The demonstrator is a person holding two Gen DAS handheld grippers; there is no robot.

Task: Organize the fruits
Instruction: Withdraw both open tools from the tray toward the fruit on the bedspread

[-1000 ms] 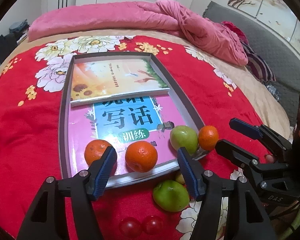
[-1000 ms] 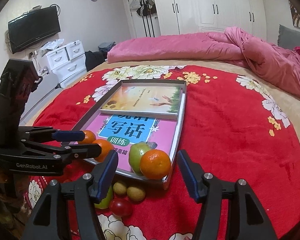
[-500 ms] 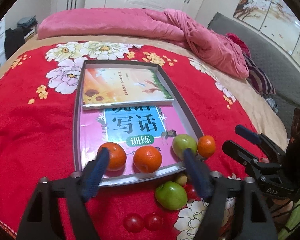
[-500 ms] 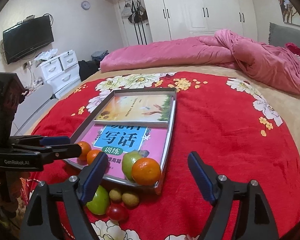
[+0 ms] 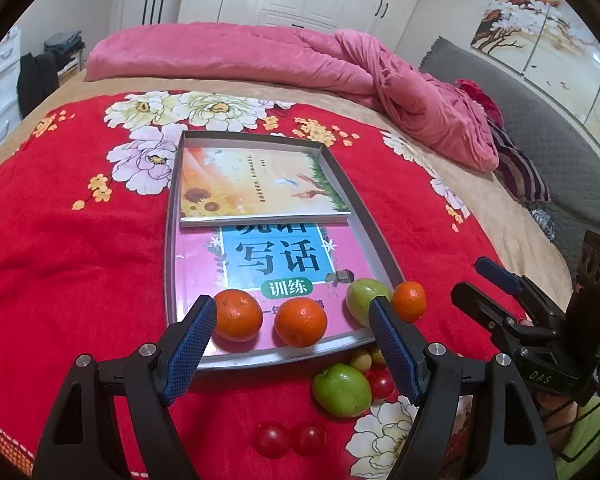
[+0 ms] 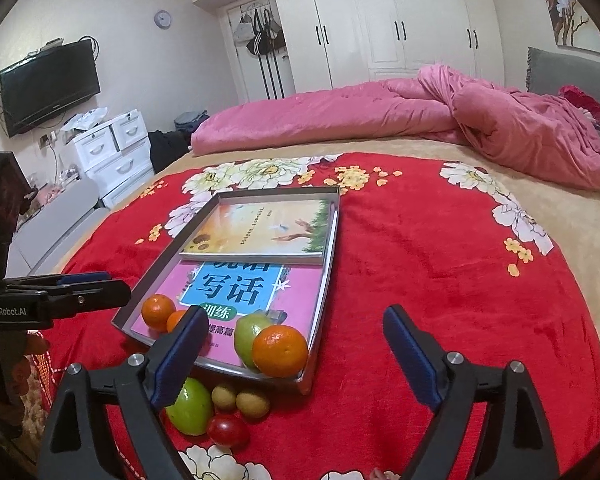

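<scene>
A grey tray lies on the red flowered blanket. At its near end sit two oranges, a green apple and a third orange. On the blanket in front lie another green apple, two small brownish fruits and cherry tomatoes. My left gripper hovers open above the two oranges, holding nothing. My right gripper is empty, its jaws opening above the tray's near right corner.
Two books fill the tray: a sunflower one at the far end and a pink one under the fruit. A pink quilt is heaped across the far side of the bed. White drawers stand beyond the bed's left edge.
Both grippers' jaws have spread wider. The left gripper has pulled up and back, so the tray and fruit look smaller in its view. No fruit has moved.
</scene>
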